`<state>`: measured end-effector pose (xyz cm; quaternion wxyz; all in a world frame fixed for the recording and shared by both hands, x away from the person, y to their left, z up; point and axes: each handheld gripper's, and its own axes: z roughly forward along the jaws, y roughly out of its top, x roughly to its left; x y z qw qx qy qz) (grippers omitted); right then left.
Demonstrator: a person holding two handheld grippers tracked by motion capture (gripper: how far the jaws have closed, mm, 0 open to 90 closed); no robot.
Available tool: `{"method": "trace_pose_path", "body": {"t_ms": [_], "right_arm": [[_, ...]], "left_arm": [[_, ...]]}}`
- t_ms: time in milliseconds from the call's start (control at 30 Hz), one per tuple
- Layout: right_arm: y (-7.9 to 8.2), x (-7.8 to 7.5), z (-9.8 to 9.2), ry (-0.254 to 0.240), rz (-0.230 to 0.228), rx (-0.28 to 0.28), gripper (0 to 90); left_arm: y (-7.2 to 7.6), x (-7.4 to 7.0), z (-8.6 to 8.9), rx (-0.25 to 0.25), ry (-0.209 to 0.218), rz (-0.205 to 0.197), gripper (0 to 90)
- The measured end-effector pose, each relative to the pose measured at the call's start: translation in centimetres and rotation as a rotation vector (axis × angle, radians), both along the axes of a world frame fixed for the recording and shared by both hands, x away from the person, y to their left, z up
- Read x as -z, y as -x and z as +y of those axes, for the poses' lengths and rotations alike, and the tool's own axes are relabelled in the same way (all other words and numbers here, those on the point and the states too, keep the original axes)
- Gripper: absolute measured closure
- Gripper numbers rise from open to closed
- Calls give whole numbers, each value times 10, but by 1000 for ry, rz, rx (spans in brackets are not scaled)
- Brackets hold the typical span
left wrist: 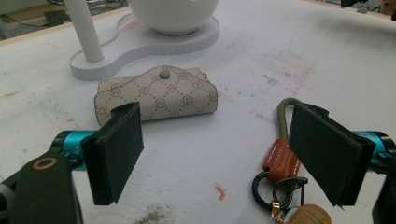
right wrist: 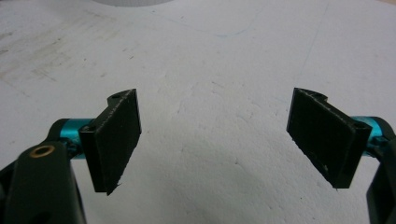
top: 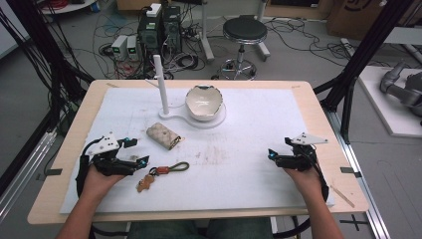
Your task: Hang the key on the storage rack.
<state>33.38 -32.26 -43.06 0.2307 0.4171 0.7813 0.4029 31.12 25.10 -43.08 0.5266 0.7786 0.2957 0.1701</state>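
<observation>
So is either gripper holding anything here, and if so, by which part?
Nothing is held. The left gripper is open over bare mat, with the keychain beside one jaw. The right gripper is open over the mat.

Left gripper [top: 142,160] and right gripper [top: 271,154]: black bodies, flat black jaw pads, turquoise fittings, brass eyelet, grey three-cornered top plates, trailing black cables.
</observation>
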Motion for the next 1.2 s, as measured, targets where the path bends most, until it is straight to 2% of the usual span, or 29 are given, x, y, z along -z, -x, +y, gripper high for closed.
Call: {"method": "trace_pose_path", "body": {"t_ms": [267,500,667,1067,1200], "right_arm": [[-1,1,-3,2,9,1,179],[3,-1,-4,3,0,14,179],[2,0,-4,10,6,10,180],[7,0,-6,7,6,8,180],[8,0,-7,9,8,8,179]], "left_arm": [[0,1,-4,16,-25,6,181],[-1,1,-5,27,-21,3,181],[-3,2,-9,41,-27,21,181],[-5,7,-34,123,-87,55,182],[-5,11,-45,168,-131,67,183]]}}
